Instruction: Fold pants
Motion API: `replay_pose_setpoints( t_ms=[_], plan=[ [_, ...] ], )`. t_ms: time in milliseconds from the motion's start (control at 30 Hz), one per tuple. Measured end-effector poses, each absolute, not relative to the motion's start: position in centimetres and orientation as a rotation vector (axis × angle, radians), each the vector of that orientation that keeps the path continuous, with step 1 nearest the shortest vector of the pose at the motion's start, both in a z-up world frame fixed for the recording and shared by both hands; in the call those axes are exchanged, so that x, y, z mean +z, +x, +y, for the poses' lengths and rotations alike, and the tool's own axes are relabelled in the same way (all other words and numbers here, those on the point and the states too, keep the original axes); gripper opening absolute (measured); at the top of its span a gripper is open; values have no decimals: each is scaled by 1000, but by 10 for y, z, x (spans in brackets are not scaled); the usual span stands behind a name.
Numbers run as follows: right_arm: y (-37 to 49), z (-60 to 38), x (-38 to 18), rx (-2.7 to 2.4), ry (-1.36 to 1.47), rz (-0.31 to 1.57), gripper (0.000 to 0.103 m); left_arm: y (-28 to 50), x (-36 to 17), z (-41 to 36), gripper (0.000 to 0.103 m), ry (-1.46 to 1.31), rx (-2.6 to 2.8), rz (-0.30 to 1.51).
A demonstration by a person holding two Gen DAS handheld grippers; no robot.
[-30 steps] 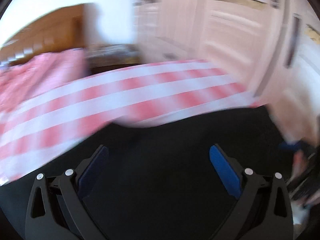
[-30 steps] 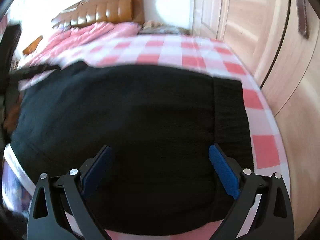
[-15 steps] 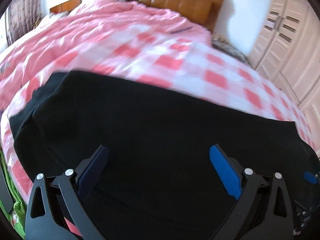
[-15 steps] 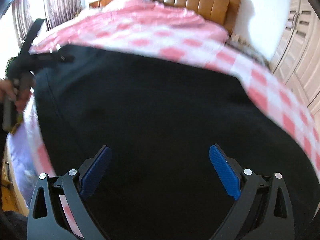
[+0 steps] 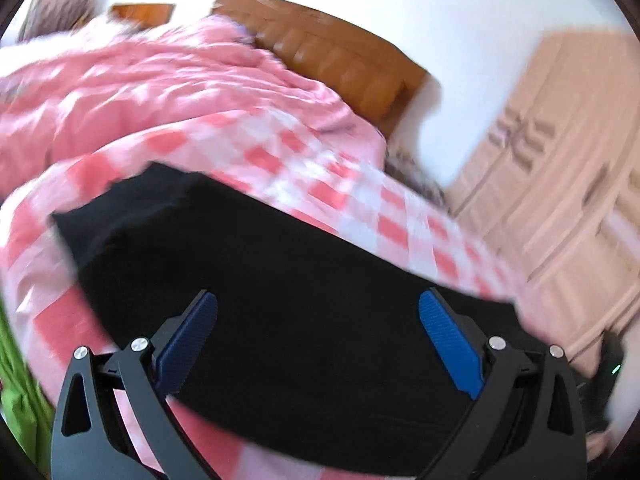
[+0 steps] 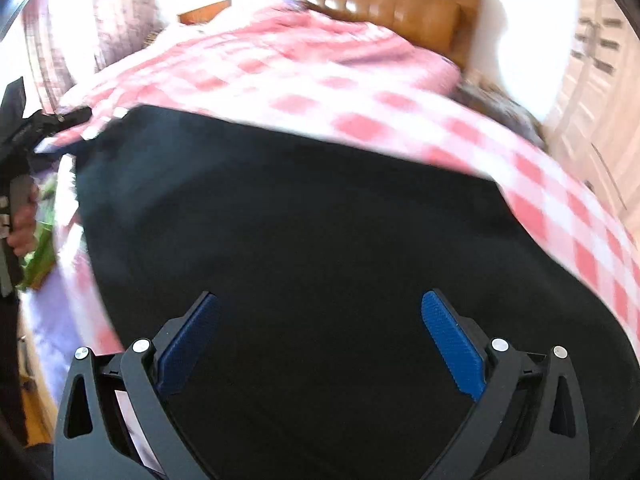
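Observation:
The black pants (image 5: 280, 280) lie folded as a flat dark block on the pink-and-white checked bed; they also fill the right wrist view (image 6: 320, 240). My left gripper (image 5: 318, 340) is open and empty, held above the pants' near part. My right gripper (image 6: 320, 340) is open and empty, also above the pants. The other hand-held gripper shows at the left edge of the right wrist view (image 6: 16, 200). Both views are blurred by motion.
The checked sheet (image 5: 340, 184) covers the bed, with a rumpled pink quilt (image 5: 140, 92) toward the brown headboard (image 5: 340, 64). Pale wardrobe doors (image 5: 560, 200) stand at the right. Something green (image 5: 16, 380) lies off the bed's left side.
Both cameras have swung from the wardrobe side toward the headboard and pulled back a little from the pants. Both grippers stay open and empty.

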State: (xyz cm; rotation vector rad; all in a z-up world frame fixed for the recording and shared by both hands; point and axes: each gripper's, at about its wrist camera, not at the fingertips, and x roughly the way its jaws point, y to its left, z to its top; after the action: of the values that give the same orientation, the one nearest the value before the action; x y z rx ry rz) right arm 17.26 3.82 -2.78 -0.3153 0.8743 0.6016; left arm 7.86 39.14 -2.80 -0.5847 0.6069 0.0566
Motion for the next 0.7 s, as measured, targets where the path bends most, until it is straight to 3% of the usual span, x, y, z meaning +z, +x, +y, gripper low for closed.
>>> replay_pose_setpoints(
  t_ms=[233,700],
  plan=[
    [170,115,-31,768,-358,845,98,60,-70,502,101,-996,58,620],
    [178,131,-60,759,-305,944,98,101,-89,524,101,-971,57,715]
  ],
)
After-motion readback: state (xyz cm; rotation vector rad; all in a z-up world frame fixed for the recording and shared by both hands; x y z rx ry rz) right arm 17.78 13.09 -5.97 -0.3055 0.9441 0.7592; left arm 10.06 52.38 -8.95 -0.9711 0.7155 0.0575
